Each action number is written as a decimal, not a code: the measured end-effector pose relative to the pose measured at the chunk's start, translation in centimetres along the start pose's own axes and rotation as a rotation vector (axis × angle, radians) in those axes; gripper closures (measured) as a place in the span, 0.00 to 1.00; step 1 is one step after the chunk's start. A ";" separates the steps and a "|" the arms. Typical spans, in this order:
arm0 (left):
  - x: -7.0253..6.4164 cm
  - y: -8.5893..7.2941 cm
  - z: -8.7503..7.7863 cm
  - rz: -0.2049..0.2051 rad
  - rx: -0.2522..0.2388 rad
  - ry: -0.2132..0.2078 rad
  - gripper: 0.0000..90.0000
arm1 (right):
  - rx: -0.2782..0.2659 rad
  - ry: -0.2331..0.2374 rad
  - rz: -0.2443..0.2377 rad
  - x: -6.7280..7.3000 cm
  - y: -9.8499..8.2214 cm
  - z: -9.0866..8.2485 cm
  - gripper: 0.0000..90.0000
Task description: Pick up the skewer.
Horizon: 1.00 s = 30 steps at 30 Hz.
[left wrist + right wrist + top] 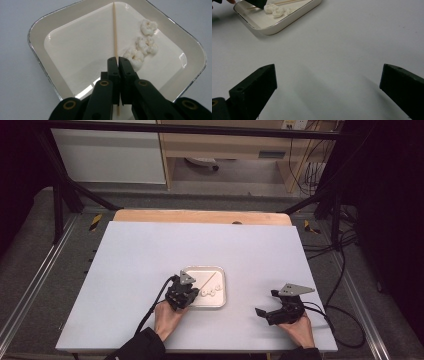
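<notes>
Wooden skewer (115,32) pinched between left tool (118,59) jaws, over tray (40,30)

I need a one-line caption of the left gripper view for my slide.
Left gripper shut on a wooden skewer in a white tray, beside three white puffed pieces.

- A white table (150,270) carried the scene, its top pale and matte, with a strip of bare wood along its far edge (200,216).
- One shallow white tray (220,296) with rounded corners lay directly on the top, near the middle and toward the person's side.
- The same tray (274,27) sat flat on the surface in the right gripper view.
</notes>
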<state>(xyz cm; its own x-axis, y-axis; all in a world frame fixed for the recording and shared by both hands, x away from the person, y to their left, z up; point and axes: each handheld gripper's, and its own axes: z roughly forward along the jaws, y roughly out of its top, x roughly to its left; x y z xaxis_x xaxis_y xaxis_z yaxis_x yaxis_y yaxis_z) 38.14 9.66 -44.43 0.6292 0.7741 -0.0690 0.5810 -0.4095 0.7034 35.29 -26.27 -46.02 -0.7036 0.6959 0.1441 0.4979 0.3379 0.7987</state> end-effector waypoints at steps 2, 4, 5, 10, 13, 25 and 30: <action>0.0 0.0 -0.1 0.003 -0.006 -0.004 0.98 | 0.000 0.000 -0.001 0.0 0.0 0.0 0.02; 0.1 0.0 -0.2 0.004 -0.016 -0.008 0.98 | -0.001 0.001 -0.002 0.0 0.0 0.0 0.02; 0.1 0.0 -0.3 0.007 -0.019 -0.009 0.98 | -0.001 0.001 -0.002 0.0 0.0 0.0 0.02; 0.4 0.0 -0.9 0.011 -0.037 -0.021 0.98 | -0.003 -0.002 -0.005 0.0 0.0 0.0 0.02; 0.6 0.0 -1.3 0.020 -0.046 -0.028 0.98 | 0.000 -0.007 -0.013 0.1 0.0 0.0 0.02; 1.0 -0.3 -2.6 0.081 -0.051 -0.071 0.98 | 0.013 -0.018 -0.063 0.7 0.5 0.0 0.02; 1.1 -0.4 -3.0 0.109 -0.055 -0.099 0.98 | 0.016 -0.024 -0.095 1.1 0.8 0.1 0.02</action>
<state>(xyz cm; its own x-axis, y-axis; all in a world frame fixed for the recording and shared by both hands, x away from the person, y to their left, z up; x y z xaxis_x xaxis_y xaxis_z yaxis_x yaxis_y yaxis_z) 37.01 12.13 -42.68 0.7363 0.6742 -0.0577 0.4792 -0.4593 0.7480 34.96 -25.22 -45.29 -0.7359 0.6749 0.0539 0.4375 0.4133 0.7986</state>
